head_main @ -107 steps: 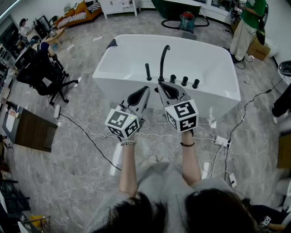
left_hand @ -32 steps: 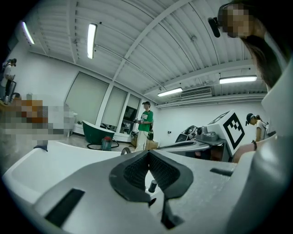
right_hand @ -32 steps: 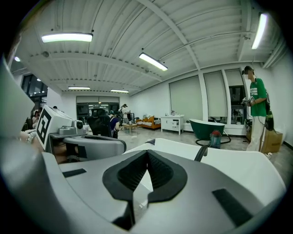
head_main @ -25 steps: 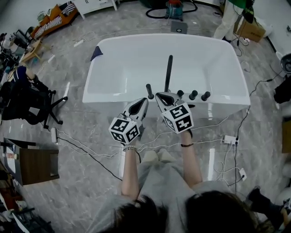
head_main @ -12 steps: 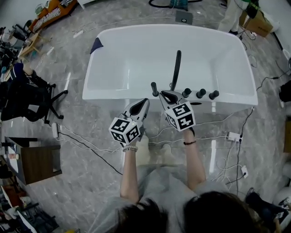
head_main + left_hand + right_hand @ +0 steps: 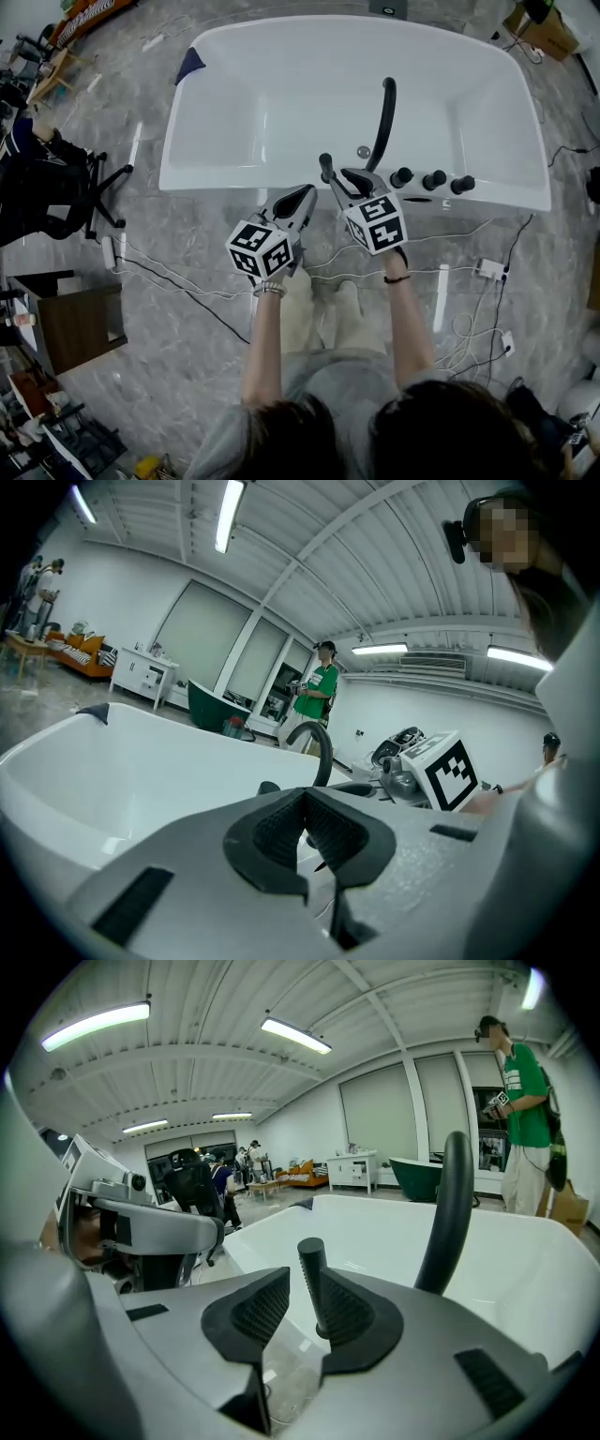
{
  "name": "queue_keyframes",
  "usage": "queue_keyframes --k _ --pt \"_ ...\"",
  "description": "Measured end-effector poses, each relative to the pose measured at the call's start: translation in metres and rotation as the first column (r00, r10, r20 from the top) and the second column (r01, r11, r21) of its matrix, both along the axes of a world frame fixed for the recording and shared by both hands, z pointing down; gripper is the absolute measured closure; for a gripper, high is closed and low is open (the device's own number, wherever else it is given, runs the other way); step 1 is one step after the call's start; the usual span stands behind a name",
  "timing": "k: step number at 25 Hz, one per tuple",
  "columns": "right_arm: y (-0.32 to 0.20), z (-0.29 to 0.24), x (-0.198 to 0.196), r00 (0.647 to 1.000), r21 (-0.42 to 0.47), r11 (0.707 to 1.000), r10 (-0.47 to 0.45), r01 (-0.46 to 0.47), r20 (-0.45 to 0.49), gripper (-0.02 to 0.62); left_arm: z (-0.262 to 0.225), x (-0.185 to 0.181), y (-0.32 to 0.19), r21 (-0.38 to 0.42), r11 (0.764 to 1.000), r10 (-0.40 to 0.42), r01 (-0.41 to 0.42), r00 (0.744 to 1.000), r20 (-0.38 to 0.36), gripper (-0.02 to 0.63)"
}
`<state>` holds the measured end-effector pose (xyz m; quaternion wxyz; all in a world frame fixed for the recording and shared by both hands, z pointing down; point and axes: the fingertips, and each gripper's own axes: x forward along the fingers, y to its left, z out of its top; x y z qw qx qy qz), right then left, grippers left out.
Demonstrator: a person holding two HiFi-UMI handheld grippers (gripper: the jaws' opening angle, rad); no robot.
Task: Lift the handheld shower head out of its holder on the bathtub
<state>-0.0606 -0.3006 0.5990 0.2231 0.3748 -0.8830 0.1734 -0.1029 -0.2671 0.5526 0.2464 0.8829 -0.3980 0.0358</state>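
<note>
Step in hand: approach and line-up for the grasp; lift not yet begun.

Task object: the slim black cylindrical handheld shower head (image 6: 311, 1260) stands upright in its holder on the near rim of the white oval bathtub (image 6: 234, 178). It is just left of the tall curved black faucet spout (image 6: 382, 122), with a row of three round black knobs (image 6: 432, 179) further right.

Right gripper (image 6: 304, 1274): the jaws have just been opening and now stand apart. The shower head shows in the gap, close against the right-hand pad. The left-hand pad is clear of it, so there is no clamp.

Left gripper (image 6: 302, 797): the jaws are together at the tips with nothing between them. It hangs just short of the tub rim, left of the shower head, and looks idle.

Next move, as I judge it: centre the handle between the pads, slide in a little lower on the shaft and close firmly. Then draw straight up along the handle's axis so it clears the holder without binding. A hose may trail behind it; none is visible.
</note>
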Motion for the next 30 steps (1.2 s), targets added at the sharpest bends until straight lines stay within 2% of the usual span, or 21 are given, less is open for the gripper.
queue_keyframes --k 6,17,30 --pt "-0.011 0.032 -0.005 0.999 -0.025 0.999 -0.031 0.030 -0.011 0.494 0.031 0.000 -0.008 -0.042 0.999 -0.019 0.019 1.000 -0.016 0.601" --pt "-0.031 0.092 -0.018 0.998 -0.082 0.995 -0.054 0.052 -0.018 0.442 0.080 -0.005 -0.023 -0.093 0.996 -0.002 0.001 1.000 -0.015 0.601" --pt "-0.056 0.142 -0.033 0.998 -0.080 0.997 -0.027 0.023 -0.050 0.443 0.127 -0.016 -0.035 -0.146 0.989 -0.032 0.028 0.999 -0.025 0.601"
